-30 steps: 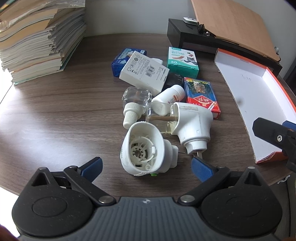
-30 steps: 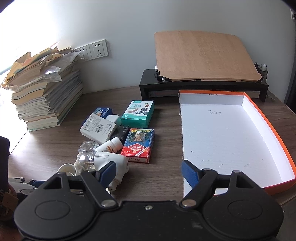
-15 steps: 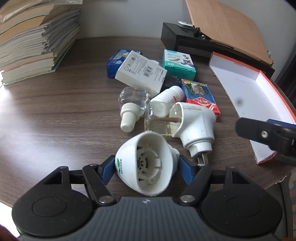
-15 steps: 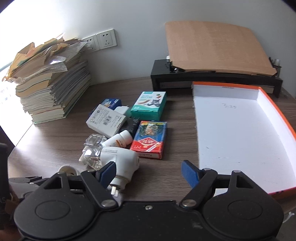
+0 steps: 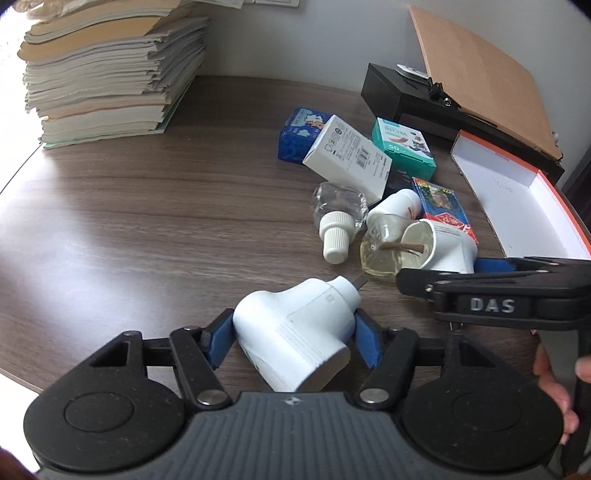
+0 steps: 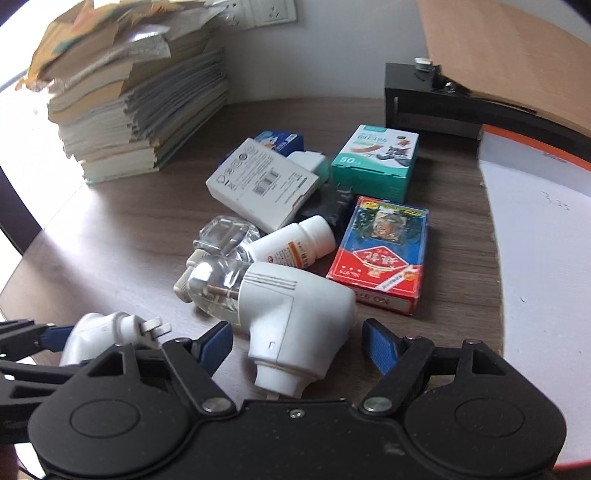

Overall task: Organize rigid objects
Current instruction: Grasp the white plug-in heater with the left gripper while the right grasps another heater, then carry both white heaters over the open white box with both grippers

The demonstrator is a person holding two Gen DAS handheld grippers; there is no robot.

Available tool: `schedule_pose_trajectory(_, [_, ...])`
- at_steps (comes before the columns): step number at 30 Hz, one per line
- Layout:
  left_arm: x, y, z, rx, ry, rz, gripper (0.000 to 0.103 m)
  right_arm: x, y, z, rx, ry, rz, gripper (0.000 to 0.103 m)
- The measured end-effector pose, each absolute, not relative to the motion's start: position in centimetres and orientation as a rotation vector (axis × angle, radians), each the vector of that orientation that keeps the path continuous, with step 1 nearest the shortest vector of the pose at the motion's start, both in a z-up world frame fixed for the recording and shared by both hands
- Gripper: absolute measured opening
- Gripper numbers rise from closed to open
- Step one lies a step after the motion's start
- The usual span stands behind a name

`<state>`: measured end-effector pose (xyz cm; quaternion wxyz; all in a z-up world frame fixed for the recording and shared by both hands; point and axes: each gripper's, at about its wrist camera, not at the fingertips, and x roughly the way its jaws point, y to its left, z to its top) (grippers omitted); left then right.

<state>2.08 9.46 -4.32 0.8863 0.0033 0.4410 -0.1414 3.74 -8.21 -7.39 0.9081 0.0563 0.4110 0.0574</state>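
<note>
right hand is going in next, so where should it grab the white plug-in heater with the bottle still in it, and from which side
Grip the white plug-in heater across its smooth, flat-sided body, coming from the plug end, where the right gripper already straddles it with open jaws. Avoid the clear bottle in front: it is round, slick and crowded by the pill bottle. The left gripper holds the other heater likewise.

A home or office desk: a wooden desk [image 6: 110, 236] against a white wall with sockets [image 6: 266, 11], a paper stack [image 5: 107, 70] at its back left corner, a monitor stand [image 5: 417, 96].
</note>
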Motion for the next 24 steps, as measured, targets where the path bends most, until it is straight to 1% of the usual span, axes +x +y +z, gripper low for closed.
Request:
schedule_pose_trajectory(2, [2.1, 9.5, -4.4, 0.008, 0.912, -0.302, 0.068, 4.2, -7.9, -7.8, 0.085, 0.827, 0.125, 0.09])
schedule_pose_trajectory(3, [2.1, 9.6, -4.4, 0.008, 0.909, -0.302, 0.068, 4.3, -7.8, -7.8, 0.074, 0.816, 0.132, 0.086])
schedule_pose_trajectory(4, [2.1, 9.6, -4.5, 0.005, 0.908, -0.302, 0.068, 4.3, -7.7, -7.7, 0.065, 0.809, 0.131, 0.079])
schedule_pose_trajectory(9, [1.9, 9.7, -4.4, -0.01, 0.905, -0.289, 0.068, 3.5, -8.4, -7.3, 0.091, 0.793, 0.14, 0.079])
schedule_pose_trajectory(14, [1.7, 8.9, -3.4, -0.015, 0.884, -0.292, 0.068, 1.7, -9.5, -5.4, 0.108, 0.749, 0.143, 0.079])
schedule_pose_trajectory(24, [1.3, 3.2, -0.8, 0.005, 0.83, -0.376, 0.068, -1.3, -15.7, -1.1, 0.173, 0.646, 0.021, 0.079])
